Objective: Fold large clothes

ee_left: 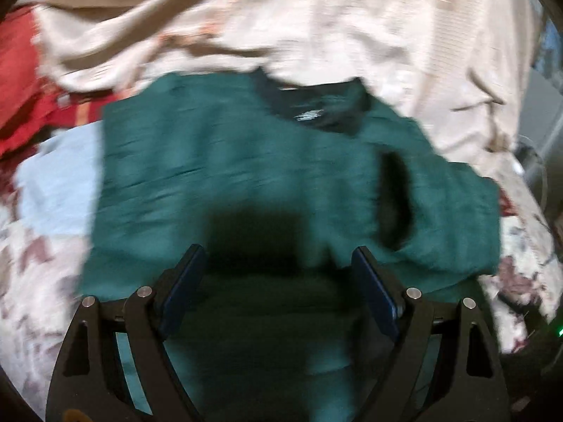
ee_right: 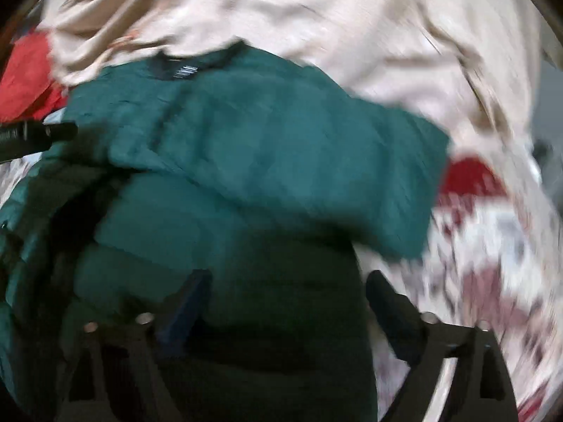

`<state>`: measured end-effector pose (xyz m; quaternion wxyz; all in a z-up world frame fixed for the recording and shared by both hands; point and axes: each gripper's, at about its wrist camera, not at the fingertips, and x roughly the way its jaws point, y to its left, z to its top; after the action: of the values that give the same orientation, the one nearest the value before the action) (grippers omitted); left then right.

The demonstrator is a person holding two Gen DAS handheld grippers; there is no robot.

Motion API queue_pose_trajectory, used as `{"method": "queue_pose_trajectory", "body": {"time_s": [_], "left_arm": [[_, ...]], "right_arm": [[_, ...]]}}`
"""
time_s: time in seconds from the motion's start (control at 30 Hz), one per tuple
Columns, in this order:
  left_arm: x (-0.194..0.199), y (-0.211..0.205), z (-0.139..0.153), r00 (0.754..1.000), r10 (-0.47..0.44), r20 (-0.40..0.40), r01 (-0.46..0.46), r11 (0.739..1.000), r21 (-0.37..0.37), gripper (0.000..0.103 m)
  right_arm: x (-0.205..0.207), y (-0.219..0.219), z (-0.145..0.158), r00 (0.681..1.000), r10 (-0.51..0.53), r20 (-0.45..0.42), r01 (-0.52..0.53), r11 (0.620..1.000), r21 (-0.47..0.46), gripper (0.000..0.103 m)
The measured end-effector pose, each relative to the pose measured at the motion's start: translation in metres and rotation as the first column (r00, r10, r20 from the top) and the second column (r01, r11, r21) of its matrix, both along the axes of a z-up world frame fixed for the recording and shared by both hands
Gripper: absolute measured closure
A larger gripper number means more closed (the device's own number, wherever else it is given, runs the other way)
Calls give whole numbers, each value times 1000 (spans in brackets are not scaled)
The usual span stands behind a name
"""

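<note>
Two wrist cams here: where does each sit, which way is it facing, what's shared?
Left wrist: on the left gripper, looking forward and down onto the green garment; its two blue-padded fingers show, spread apart.
Right wrist: on the right gripper, angled down at the same green garment; its dark fingers show, apart, blurred.
Shared: the green garment, the beige cloth behind it, the red fabric, the floral bedding.

both our wrist views look steeply down, close over the green shirt (ee_left: 246,161) on the floral bedspread (ee_left: 38,281); they share its dark collar (ee_right: 197,65) and the cream cloth (ee_right: 316,10) beyond.
</note>
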<state>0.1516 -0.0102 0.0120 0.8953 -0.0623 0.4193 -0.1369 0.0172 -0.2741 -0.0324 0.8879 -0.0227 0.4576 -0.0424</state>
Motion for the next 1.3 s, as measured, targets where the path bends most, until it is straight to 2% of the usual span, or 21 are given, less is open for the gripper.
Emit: {"method": "queue_pose_trajectory", "body": {"time_s": [0.03, 0.07, 0.17, 0.2, 0.27, 0.37, 0.43, 0.47, 0.5, 0.57, 0.67, 0.83, 1.03, 1.3], "left_arm": [[7, -13, 2, 1000, -26, -4, 26, 1000, -17, 18], [16, -30, 2, 998, -54, -20, 54, 998, -32, 18], [37, -70, 2, 992, -123, -37, 120, 990, -71, 18], [43, -80, 0, 990, -133, -41, 130, 989, -64, 18], [53, -102, -7, 986, -158, -62, 155, 987, -46, 18], [58, -130, -21, 977, -193, -88, 193, 981, -14, 18], [56, -142, -26, 975, -209, -74, 211, 978, 13, 22], [55, -142, -27, 975, -212, -74, 213, 977, 13, 36], [55, -144, -28, 972, -217, -85, 218, 976, -3, 57], [52, -144, -25, 969, -231, -92, 228, 973, -49, 85], [37, -147, -9, 967, -252, -32, 251, 968, -18, 90], [22, -116, 25, 972, -232, 40, 234, 970, -71, 90], [23, -56, 54, 987, -137, 82, 143, 987, -74, 90], [28, 27, 60, 997, -7, 80, 11, 999, -47, 90]], "right_arm": [[-3, -9, -4, 999, -45, -12, 46, 996, 82, 10], [-3, -13, -6, 998, -68, -11, 68, 991, 116, 10], [-2, -17, -11, 998, -67, -10, 68, 991, 119, 4], [0, -20, -13, 997, -77, -20, 79, 988, 131, 0], [3, -23, -15, 995, -95, -32, 99, 982, 163, 0], [6, -21, -16, 995, -96, -25, 99, 982, 159, 0], [7, -20, -16, 995, -97, -20, 99, 983, 154, 0], [8, -21, -16, 995, -99, -23, 101, 983, 156, 0], [9, -21, -16, 995, -98, -25, 101, 982, 157, 0], [10, -19, -16, 995, -98, -27, 101, 983, 156, 0], [11, -17, -16, 994, -99, -33, 103, 982, 156, 0], [13, -17, -15, 994, -105, -41, 110, 982, 156, 0], [12, -17, -14, 993, -107, -47, 113, 981, 161, 0], [10, -14, -14, 992, -117, -50, 123, 980, 159, 0]]}}
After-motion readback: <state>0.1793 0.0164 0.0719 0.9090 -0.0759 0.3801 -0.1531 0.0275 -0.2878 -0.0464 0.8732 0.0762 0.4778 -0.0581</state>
